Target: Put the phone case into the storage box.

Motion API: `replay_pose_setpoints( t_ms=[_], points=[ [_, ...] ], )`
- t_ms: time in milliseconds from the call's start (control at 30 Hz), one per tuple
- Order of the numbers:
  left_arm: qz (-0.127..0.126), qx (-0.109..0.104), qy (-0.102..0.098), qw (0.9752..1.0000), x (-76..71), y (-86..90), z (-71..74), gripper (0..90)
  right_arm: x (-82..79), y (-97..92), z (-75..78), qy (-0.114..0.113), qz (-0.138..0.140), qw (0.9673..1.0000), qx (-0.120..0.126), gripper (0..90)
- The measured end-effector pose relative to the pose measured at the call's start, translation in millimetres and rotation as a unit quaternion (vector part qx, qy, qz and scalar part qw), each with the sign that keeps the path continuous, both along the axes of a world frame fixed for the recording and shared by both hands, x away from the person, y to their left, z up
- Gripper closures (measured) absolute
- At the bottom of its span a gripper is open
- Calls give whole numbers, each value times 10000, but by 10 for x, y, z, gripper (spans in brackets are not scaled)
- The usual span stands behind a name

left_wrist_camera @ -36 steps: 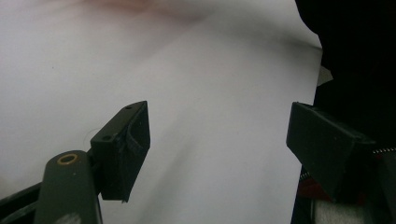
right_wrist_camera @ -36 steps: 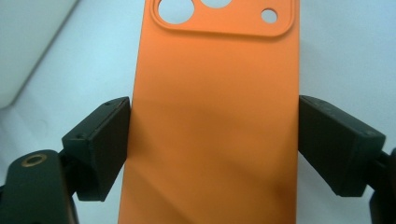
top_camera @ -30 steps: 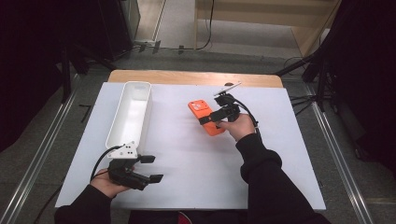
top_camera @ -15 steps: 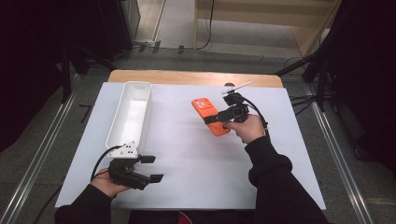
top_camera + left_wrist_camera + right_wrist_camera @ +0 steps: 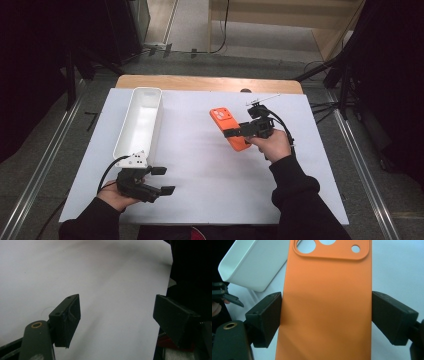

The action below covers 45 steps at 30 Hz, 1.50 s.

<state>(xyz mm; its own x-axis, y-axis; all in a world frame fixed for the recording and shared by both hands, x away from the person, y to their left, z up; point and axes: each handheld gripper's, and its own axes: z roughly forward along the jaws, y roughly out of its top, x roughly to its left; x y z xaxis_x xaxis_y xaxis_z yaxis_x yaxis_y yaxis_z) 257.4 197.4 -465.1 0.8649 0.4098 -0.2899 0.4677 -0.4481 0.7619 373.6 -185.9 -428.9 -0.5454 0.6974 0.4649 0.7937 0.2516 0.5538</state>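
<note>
An orange phone case [image 5: 224,120] with camera cut-outs is held just above the white table cover, right of centre. My right gripper [image 5: 235,134] is shut on its lower half, pointing left across the table. In the right gripper view the case [image 5: 327,290] spans the whole gap and both black pads [image 5: 267,317] press its long edges. Near the table's front left, my left gripper [image 5: 162,180] stands open with nothing between its fingers. The left gripper view has bare white cover between its jaws [image 5: 117,317].
A long white tray [image 5: 147,91] lies at the back left, empty as far as I can see; its corner [image 5: 254,262] is in the right gripper view too. A strip of wooden table edge [image 5: 210,82] runs along the back. Dark floor surrounds the table.
My right hand has carried the orange phone case a little to the right, still gripped. The left hand and its gripper have stayed put.
</note>
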Motion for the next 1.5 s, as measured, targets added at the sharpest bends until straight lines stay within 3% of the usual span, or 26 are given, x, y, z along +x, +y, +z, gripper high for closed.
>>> replay_pose_setpoints(
  t_ms=[733, 1133, 1500],
  points=[
    [-17, -182, -41, 9998, -12, -74, 30, 257, -414, -208, -120, -87, 87, 9998, 144, 134],
    [50, -359, 143, 9992, 44, -151, 43, 254, -587, -262, -217, -84, 14, 9994, 342, 134],
    [171, -266, 349, 9989, 105, -254, 57, 221, -667, -305, -280, -18, -137, 9988, 472, 134]
  ],
)
